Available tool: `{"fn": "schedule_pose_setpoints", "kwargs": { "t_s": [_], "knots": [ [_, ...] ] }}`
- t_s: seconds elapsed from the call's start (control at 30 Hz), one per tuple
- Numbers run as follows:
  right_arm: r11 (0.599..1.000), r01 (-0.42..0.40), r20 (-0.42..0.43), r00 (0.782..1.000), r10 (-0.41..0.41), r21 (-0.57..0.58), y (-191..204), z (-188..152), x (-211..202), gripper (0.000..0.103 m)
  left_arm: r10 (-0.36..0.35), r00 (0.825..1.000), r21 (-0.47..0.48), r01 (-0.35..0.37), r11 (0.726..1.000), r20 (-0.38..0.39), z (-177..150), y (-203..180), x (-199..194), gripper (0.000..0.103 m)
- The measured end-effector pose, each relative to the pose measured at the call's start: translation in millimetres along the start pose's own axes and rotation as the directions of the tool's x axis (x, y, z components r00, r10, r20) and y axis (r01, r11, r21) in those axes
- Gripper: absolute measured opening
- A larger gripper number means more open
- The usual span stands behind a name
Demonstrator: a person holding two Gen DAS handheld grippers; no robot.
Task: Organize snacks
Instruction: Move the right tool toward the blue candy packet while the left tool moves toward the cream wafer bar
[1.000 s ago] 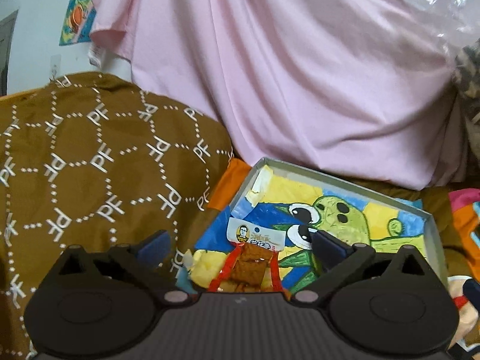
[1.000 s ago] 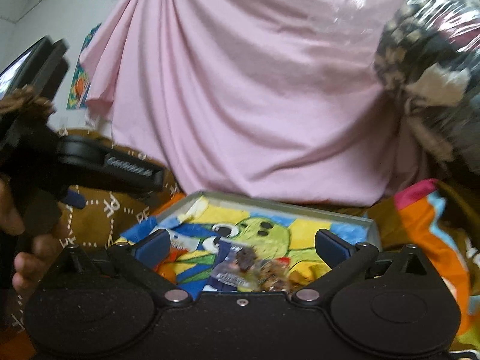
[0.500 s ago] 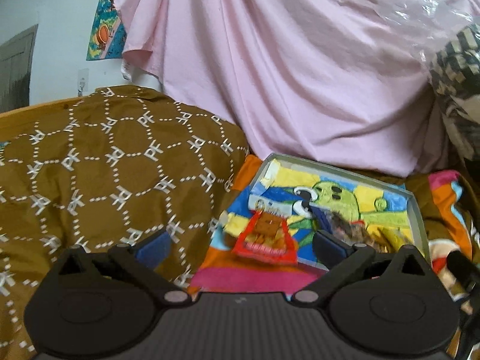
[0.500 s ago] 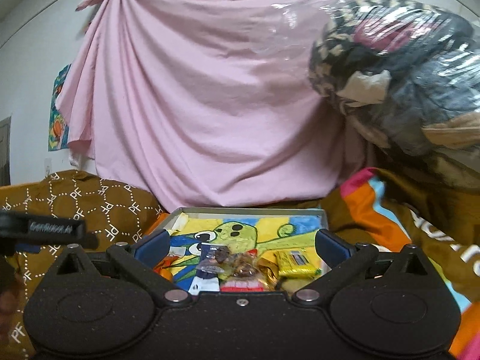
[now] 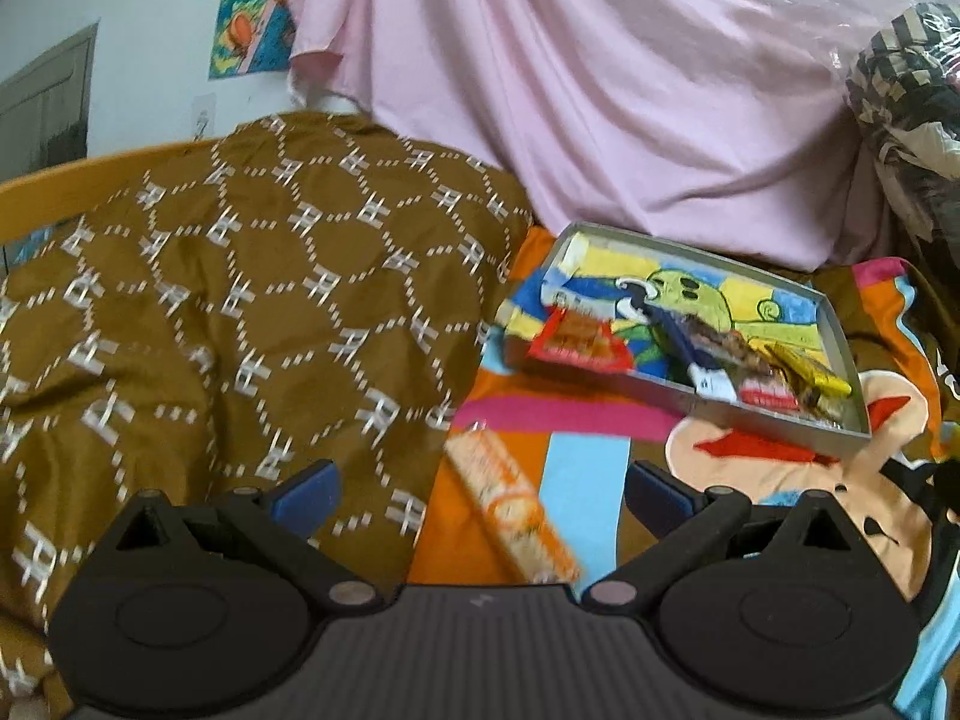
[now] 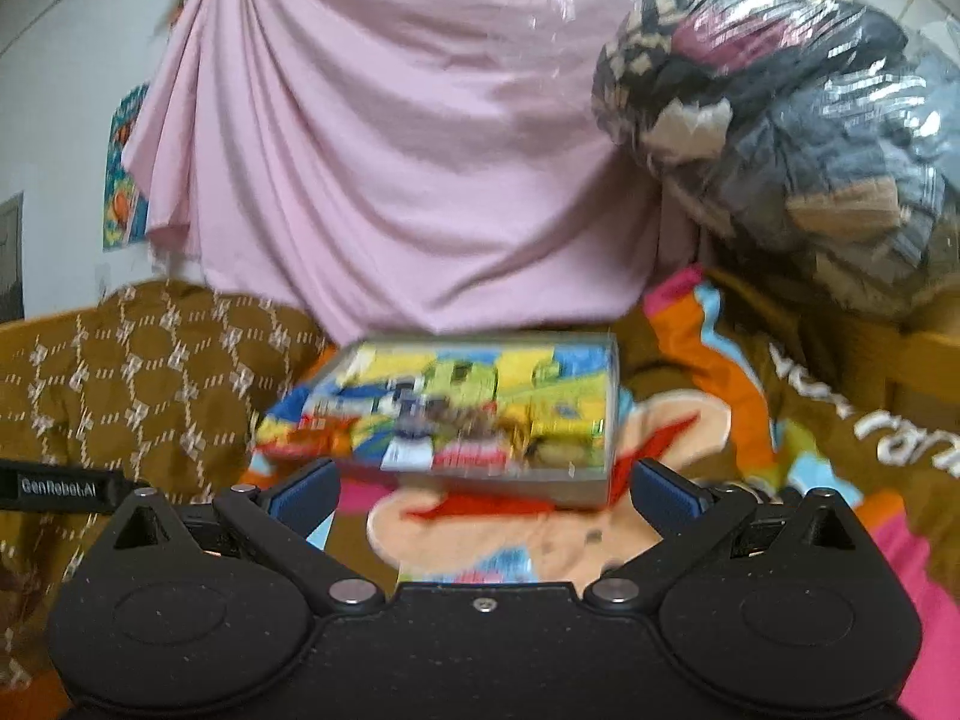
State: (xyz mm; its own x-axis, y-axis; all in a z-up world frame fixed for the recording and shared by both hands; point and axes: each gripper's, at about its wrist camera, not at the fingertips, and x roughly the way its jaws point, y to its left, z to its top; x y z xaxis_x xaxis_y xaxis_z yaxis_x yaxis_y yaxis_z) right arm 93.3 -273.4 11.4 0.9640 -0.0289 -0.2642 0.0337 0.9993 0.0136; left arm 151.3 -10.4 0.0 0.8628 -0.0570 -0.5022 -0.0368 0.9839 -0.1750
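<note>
Both grippers, left [image 5: 480,489] and right [image 6: 483,489], spread apart and empty, one tray [image 5: 774,417], one orange packet [image 5: 510,510] outside it

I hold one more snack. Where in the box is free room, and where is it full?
Free: the far half of the box, over the green cartoon drawing. Crowded: the near edge, where the red packet and yellow packet lie.

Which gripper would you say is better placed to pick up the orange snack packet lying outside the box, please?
Left, probably. The orange snack packet lies on the blanket just ahead of the open left gripper, between its fingers. The right gripper faces the box and does not see the packet.
</note>
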Motion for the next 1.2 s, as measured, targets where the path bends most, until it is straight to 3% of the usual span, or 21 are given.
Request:
{"fn": "schedule_pose_setpoints", "kwargs": {
  "t_s": [0.2, 0.43, 1.0, 1.2],
  "knots": [
    [1.0, -0.006, -0.109, 0.994, 0.007, 0.016, 6.2, -14.0, -6.0, 0.102, 0.011, 0.998, 0.004, -0.011, 1.0, -0.054, -24.1, 11.8, -6.9, 0.103],
    [1.0, -0.01, -0.232, 0.973, 0.008, -0.009, 15.3, -29.7, 3.2, 0.102, 0.052, 0.994, 0.031, -0.049, 0.998, -0.097, -42.0, 22.0, -7.4, 0.103],
    [0.999, -0.031, -0.322, 0.947, 0.02, -0.031, 22.4, -37.4, 20.6, 0.102, 0.066, 0.988, 0.045, -0.06, 0.997, -0.136, -44.8, 24.9, -1.6, 0.103],
    [0.999, -0.021, -0.375, 0.927, 0.007, -0.033, 21.6, -38.6, 29.6, 0.102, 0.066, 0.987, 0.056, -0.059, 0.997, -0.144, -42.6, 21.9, 4.0, 0.103]
  ]
}}
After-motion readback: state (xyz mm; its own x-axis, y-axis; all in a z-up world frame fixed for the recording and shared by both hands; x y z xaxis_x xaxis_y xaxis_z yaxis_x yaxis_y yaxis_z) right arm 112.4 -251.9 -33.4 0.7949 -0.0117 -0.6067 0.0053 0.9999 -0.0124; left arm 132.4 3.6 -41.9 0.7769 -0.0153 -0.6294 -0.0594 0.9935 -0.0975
